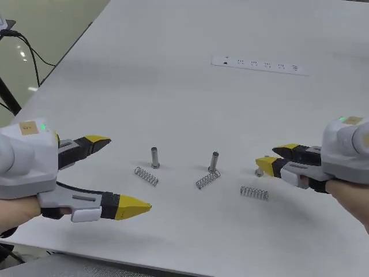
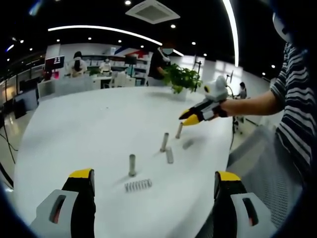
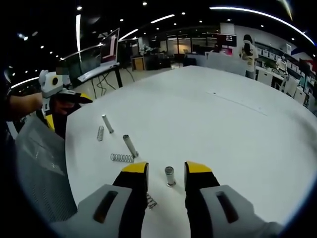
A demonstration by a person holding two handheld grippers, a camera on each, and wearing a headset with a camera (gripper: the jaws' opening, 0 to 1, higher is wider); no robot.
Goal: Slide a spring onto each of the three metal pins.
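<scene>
Head view: shows three metal pins standing upright on the white table point(image 1: 173, 86), long axes vertical: first pin point(image 1: 154, 157) nearest the left gripper point(image 1: 130, 172), second pin point(image 1: 214, 161) mid-row, third pin point(image 1: 259, 172) at the right gripper point(image 1: 266, 157) and largely hidden behind its lower jaw. Shows all three springs off the pins, lying flat, one just in front of each pin: first spring point(image 1: 146, 176) and second spring point(image 1: 207, 180) on diagonals, third spring point(image 1: 253, 193) roughly crosswise. Leaves contact between second spring and second pin impossible to tell. Shows left gripper jaws spread wide with nothing between them, right gripper jaws narrowly parted. Includes a power strip point(image 1: 259, 64) far back on the table. Left gripper view: looks along the pin row, first pin point(image 2: 132, 164) closest, then second pin point(image 2: 164, 142), then third pin point(image 2: 179, 130), all upright. Places first spring point(image 2: 138, 185) crosswise before the first pin; renders the two farther springs blurred. Shows own jaws wide apart at the bottom edge. Right gripper view: places third pin point(image 3: 170, 176) upright between own jaws, a gap on each side, so not pinched. Hides part of third spring point(image 3: 151, 201) behind one jaw. Renders the distant left gripper point(image 3: 64, 99) too small to read its jaws.
</scene>
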